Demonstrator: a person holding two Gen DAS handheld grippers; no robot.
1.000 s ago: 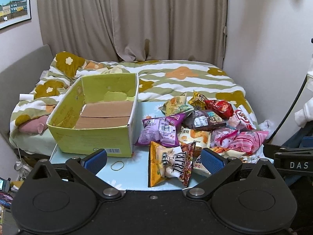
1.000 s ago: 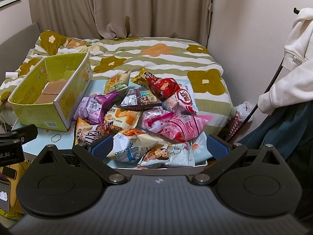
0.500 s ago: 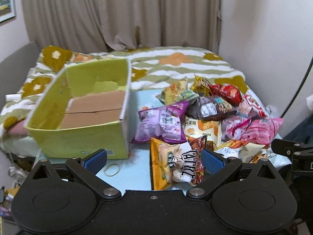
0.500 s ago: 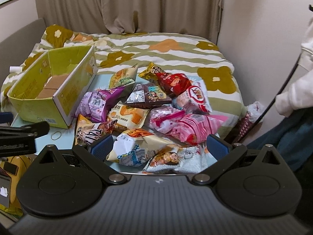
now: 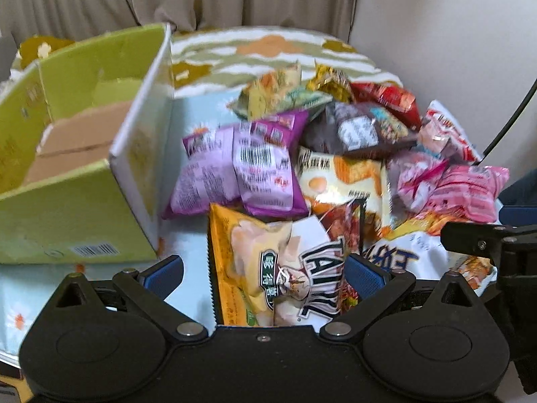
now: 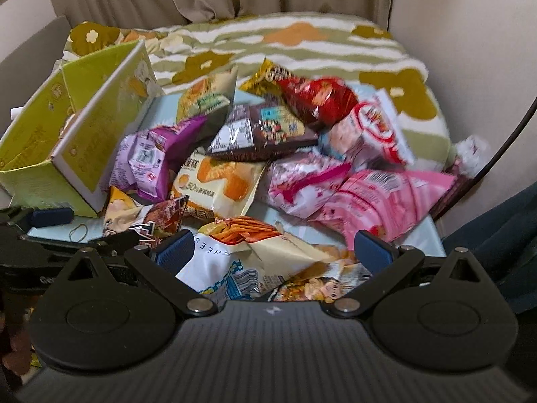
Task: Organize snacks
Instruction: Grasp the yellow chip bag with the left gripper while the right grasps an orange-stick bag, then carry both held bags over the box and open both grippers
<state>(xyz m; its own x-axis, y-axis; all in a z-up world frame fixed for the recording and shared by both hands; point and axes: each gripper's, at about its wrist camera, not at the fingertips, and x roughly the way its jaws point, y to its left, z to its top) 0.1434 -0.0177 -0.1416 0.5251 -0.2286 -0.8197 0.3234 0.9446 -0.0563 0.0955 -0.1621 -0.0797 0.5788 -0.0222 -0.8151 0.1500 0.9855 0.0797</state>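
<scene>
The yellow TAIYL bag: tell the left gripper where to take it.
Grip the yellow TAIYL bag across its near bottom end, coming straight in from the near side. That end lies flat and free between the open left gripper; the far end is tucked under the purple bag.

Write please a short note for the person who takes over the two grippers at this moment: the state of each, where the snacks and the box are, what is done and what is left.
Left gripper: jaws open, around the yellow TAIYL bag, not closed on it.
Right gripper: jaws open, over the white cheese-snack bag, holding nothing.
Green box: at the left of the table, no snack visible inside.
Snack pile: all bags lie loose beside the box.
Done: nothing boxed.
Left: move every bag into the box, probably the TAIYL bag first.
</scene>
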